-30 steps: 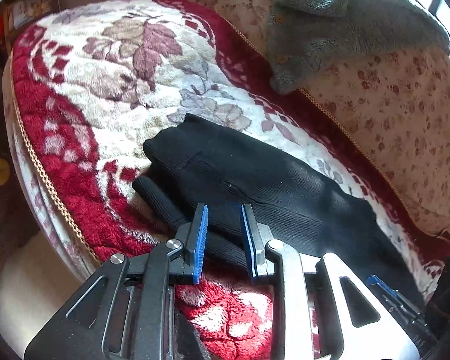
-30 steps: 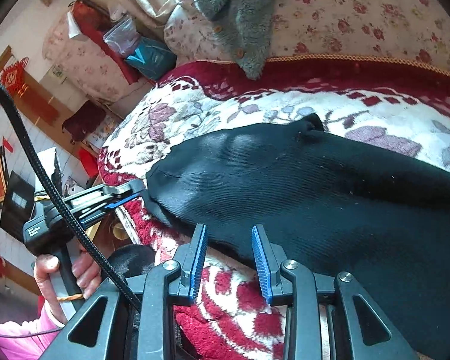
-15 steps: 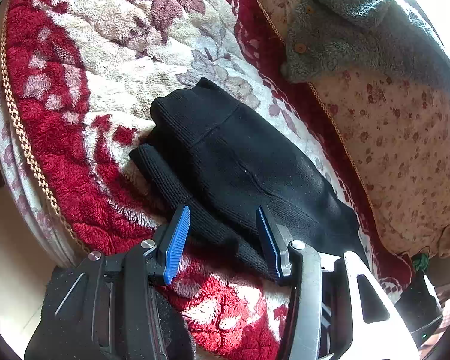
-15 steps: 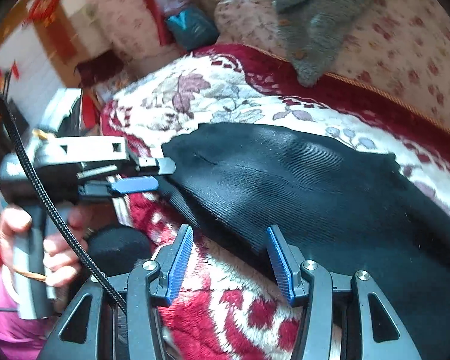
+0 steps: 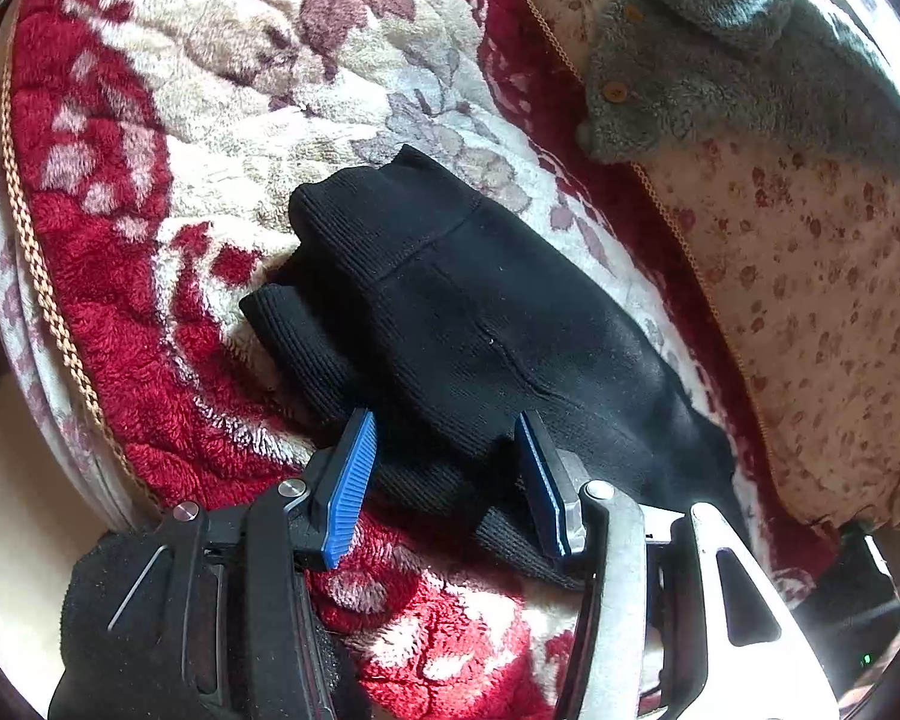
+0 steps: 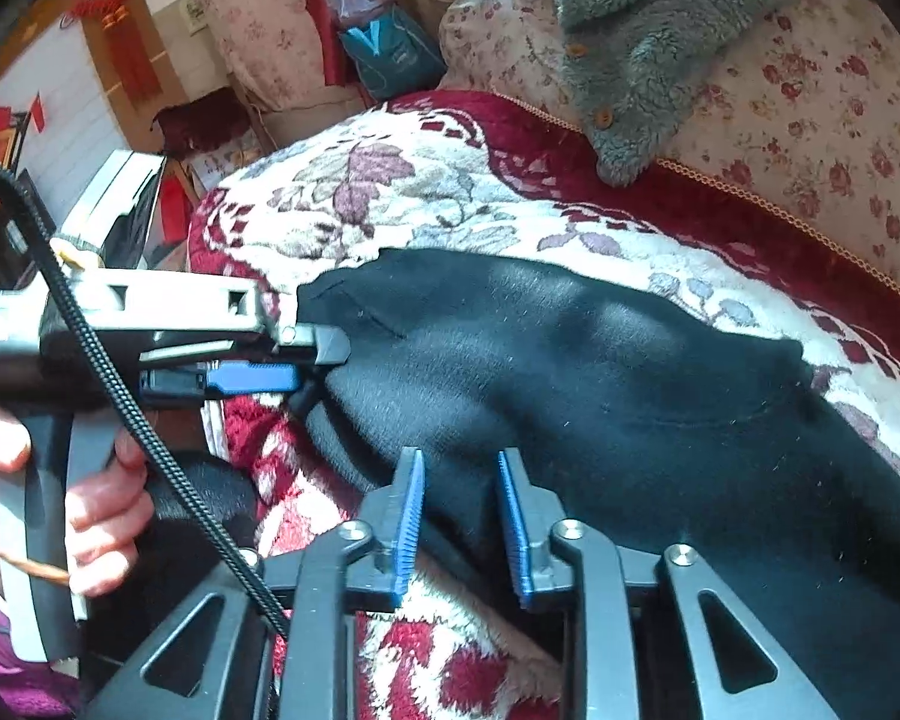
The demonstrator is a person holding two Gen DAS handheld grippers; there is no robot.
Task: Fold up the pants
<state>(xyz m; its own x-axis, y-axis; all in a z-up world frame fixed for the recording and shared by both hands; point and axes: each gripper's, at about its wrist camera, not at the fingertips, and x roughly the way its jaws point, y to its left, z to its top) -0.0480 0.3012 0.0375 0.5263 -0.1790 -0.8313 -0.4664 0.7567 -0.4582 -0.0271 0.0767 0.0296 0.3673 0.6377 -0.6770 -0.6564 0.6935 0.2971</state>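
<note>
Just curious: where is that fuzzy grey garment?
The fuzzy grey garment lies upper right in both views, on the floral cushion beyond the black pants.

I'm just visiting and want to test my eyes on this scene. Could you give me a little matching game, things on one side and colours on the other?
Things:
1. pants
2. fuzzy garment
3. blanket
4. finger pads

Colours:
A. blue
B. red and cream, flowered
C. black
D. grey

Pairs: 1-C, 2-D, 3-B, 4-A
</note>
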